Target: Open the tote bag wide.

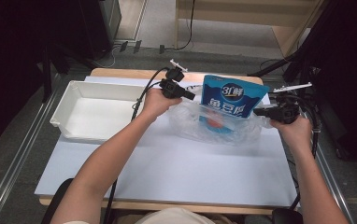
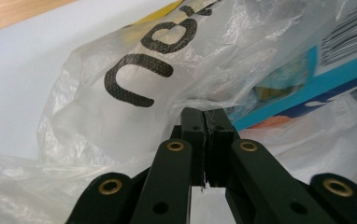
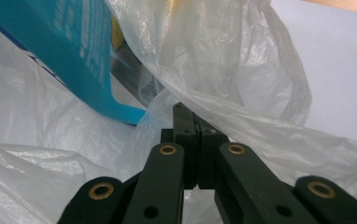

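Left gripper (image 1: 191,96): black two-jaw tool in the person's left hand (image 1: 155,101), at about 11 o'clock from table centre in the high view. Jaws fully closed, with a thin fold of the clear, crinkled plastic bag (image 1: 218,125) pinched between the pads; the film edge shows in the seam of the jaws in the left gripper view (image 2: 207,135).

Right gripper (image 1: 257,111): same type, in the right hand (image 1: 294,130), at about 2 o'clock from table centre. Jaws also fully closed, clamped on the opposite edge of the bag; in the right gripper view (image 3: 193,123) the film runs into the closed jaws.

Clear plastic bag: stretched between the two grippers at roughly 12 to 1 o'clock on the pale blue-white table surface (image 1: 167,172), lower part resting on the table. Black printed lettering shows on the film in the left gripper view (image 2: 144,56).

Blue flat food pouch with white printed characters (image 1: 230,98): stands tilted in the bag's mouth, upper part sticking out above the film, lower part inside. Its blue edge is seen through the film in both gripper views (image 2: 303,88) (image 3: 74,56).

White rectangular plastic tray (image 1: 69,114): at 9 to 10 o'clock on the table, well apart from the bag, just left of the left hand.
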Demonstrator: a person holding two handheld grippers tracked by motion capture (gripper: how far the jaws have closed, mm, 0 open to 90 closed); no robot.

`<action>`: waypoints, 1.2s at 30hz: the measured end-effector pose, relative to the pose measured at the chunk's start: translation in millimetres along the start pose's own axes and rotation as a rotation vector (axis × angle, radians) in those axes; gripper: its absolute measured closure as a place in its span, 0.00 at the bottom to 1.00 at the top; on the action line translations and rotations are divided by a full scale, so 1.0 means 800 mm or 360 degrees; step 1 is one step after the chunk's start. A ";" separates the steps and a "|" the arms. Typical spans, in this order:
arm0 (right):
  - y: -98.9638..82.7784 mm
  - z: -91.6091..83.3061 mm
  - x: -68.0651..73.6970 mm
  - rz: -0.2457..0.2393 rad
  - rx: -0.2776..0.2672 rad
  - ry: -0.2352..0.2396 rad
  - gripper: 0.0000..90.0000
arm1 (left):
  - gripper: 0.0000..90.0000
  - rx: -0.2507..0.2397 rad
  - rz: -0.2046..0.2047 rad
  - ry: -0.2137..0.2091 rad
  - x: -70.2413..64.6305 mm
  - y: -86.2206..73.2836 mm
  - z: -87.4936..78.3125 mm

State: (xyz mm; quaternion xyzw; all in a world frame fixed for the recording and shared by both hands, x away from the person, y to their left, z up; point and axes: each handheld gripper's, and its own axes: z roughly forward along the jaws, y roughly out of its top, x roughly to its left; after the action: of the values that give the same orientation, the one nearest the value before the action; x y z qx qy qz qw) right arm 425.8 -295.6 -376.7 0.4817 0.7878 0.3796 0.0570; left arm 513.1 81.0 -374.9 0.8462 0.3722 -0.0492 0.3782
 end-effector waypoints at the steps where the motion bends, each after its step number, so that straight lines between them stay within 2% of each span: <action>1: -0.001 0.002 0.000 0.0000 0.0002 -0.0006 1.00 | 1.00 0.0002 -0.0005 -0.0002 0.001 -0.002 0.002; 18: -0.032 0.028 -0.016 0.0075 0.0021 -0.0031 1.00 | 1.00 0.0016 -0.0063 0.0013 0.017 -0.018 0.025; 32: -0.055 0.050 -0.027 0.0128 0.0046 -0.0102 1.00 | 1.00 0.0029 -0.0110 0.0072 0.036 -0.031 0.042; 36: -0.066 0.055 -0.032 0.0155 0.0072 -0.0135 1.00 | 1.00 0.0048 -0.0122 0.0121 0.042 -0.036 0.045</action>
State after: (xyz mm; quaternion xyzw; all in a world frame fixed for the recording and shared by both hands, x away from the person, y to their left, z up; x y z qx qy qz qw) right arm 422.0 -305.5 -449.1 0.5362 0.7687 0.3433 0.0609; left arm 525.0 89.0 -430.4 0.8382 0.4175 -0.0371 0.3487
